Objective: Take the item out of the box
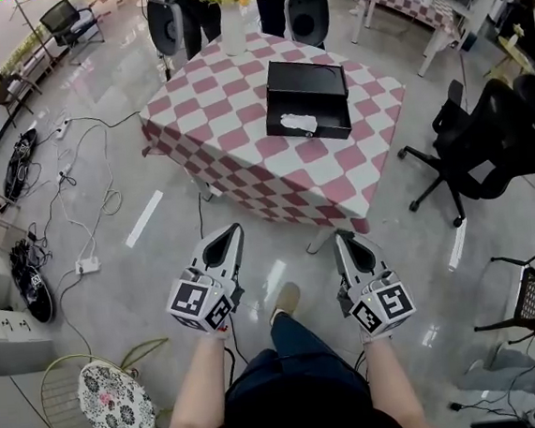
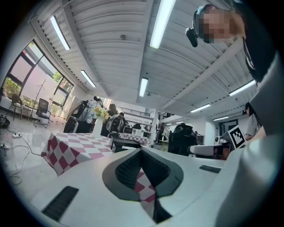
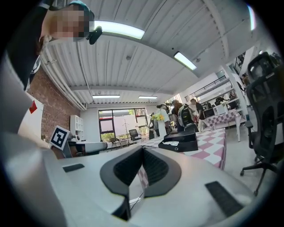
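Left tongs: tips together with nothing between them, held low over the floor, short of the counter (marker cube toward the person).
Right tongs: tips together too, empty, level with the left pair and aimed at the counter.
Counter: pink-and-white check cloth, one corner toward the person.
Box: black and open, near the counter's middle, well apart from both tongs. Its long axis runs left to right across the head view, with the lid raised on the far side and the tray opening toward the person.
Item: white, in the tray's left half, its length along the box's long axis (crumpled-looking, too small to tell what it is).
Vase: white, upright at the far corner; its flowers are cut off by the frame's top.
Hard to see: in the right gripper view only a white sliver of the item shows above the tray's front wall.
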Demonstrator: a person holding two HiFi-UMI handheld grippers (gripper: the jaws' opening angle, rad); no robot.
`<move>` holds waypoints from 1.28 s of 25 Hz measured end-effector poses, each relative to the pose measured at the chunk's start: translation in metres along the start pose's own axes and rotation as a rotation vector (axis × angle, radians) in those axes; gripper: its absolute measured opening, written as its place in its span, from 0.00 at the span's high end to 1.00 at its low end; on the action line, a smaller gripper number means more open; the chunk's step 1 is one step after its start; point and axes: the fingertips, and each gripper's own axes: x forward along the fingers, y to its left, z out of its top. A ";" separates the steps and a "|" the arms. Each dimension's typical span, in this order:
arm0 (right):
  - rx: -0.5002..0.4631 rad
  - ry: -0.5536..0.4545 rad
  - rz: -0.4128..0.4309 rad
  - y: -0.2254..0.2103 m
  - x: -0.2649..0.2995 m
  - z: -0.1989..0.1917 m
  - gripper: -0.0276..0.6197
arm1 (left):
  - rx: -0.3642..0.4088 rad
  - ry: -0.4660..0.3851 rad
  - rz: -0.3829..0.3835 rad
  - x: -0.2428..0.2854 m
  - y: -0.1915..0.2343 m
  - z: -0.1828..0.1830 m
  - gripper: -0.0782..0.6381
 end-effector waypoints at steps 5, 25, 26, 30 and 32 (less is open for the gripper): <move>-0.009 0.018 -0.001 -0.021 0.028 0.001 0.95 | 0.002 0.014 -0.019 0.037 0.012 0.003 0.89; -0.050 0.080 -0.025 -0.087 0.120 -0.004 0.95 | -0.014 0.063 -0.068 0.148 0.059 -0.009 0.89; -0.061 0.085 -0.025 -0.089 0.124 -0.004 0.95 | -0.013 0.064 -0.071 0.154 0.061 -0.009 0.89; -0.093 0.095 -0.019 -0.099 0.140 -0.005 0.95 | -0.014 0.059 -0.082 0.173 0.065 -0.009 0.89; -0.114 0.105 -0.016 -0.101 0.144 -0.007 0.95 | -0.020 0.062 -0.086 0.179 0.065 -0.012 0.89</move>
